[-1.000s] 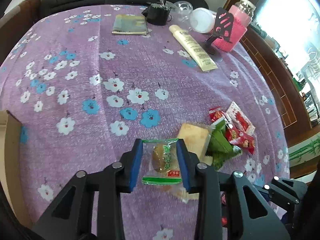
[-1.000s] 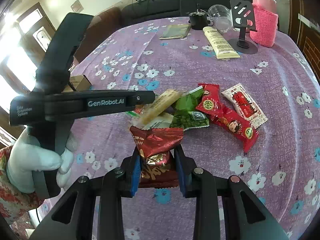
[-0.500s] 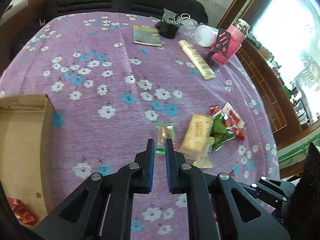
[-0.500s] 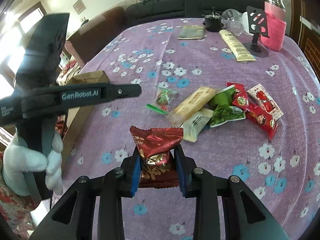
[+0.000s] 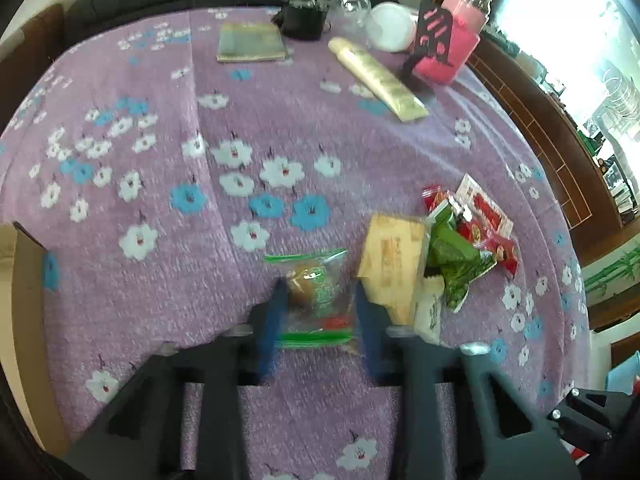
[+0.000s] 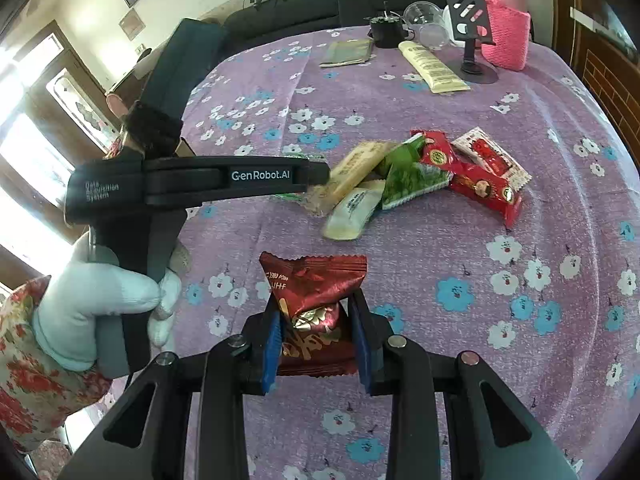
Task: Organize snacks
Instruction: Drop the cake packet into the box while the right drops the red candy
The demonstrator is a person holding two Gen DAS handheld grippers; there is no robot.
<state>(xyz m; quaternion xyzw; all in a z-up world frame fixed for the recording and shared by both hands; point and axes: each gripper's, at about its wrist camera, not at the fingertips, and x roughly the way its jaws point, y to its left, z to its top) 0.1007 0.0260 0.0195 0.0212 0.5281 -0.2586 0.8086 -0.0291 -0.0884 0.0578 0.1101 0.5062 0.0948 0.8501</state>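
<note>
Left gripper is mid-grab on the clear green-edged pastry packet, which lies flat on the purple floral tablecloth just beside the snack pile, on the side toward the cardboard box. Jaws are opening, straddling the packet; pads don't look pressed on it yet. To do it well: centre the pads on the pastry body rather than the slippery film edges, close firmly, lift straight up clear of the pile's beige wrapper, then carry it to the box. Right gripper is clamped on a dark red foil snack, held off the cloth on the near side of the pile. Versus half a second ago: left jaws were together and higher above the packet; now they're lower and around it. Right grip is unchanged.
</note>
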